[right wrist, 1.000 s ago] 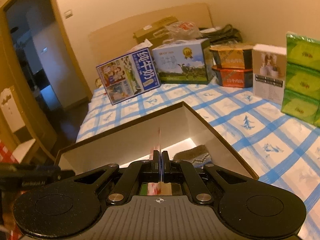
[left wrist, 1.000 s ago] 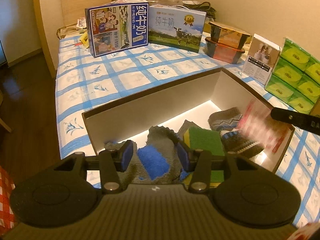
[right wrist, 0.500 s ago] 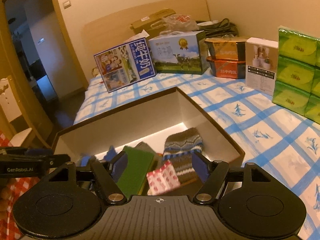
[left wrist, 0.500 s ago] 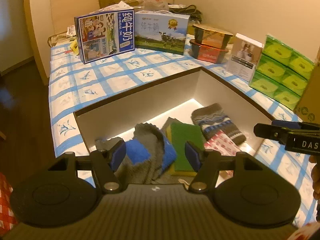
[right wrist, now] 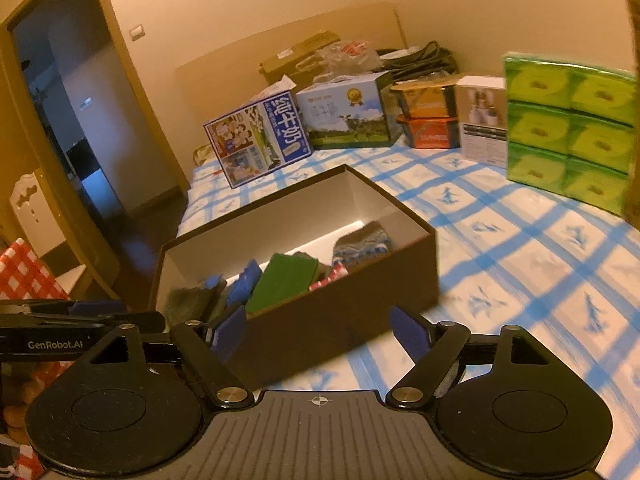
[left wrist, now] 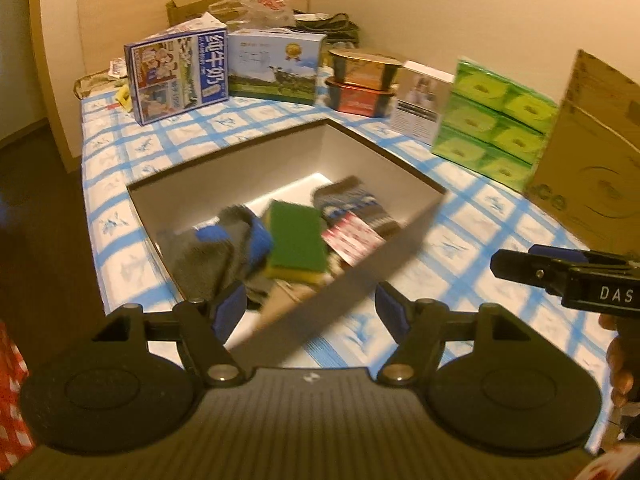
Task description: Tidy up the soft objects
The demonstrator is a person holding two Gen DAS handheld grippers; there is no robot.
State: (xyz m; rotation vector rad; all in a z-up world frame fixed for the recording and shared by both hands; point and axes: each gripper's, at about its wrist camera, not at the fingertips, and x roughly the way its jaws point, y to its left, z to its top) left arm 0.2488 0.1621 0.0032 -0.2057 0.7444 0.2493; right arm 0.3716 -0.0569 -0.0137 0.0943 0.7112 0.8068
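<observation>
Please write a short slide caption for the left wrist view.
Open box on a checked tablecloth, holding socks, a green sponge and a red-patterned packet.

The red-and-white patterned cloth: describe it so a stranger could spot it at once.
Find the brown open box on the blue-checked tablecloth. Inside, at its right end, the red-and-white patterned cloth lies between the green sponge and the grey patterned knit sock. It is the only red item in the box.
</observation>
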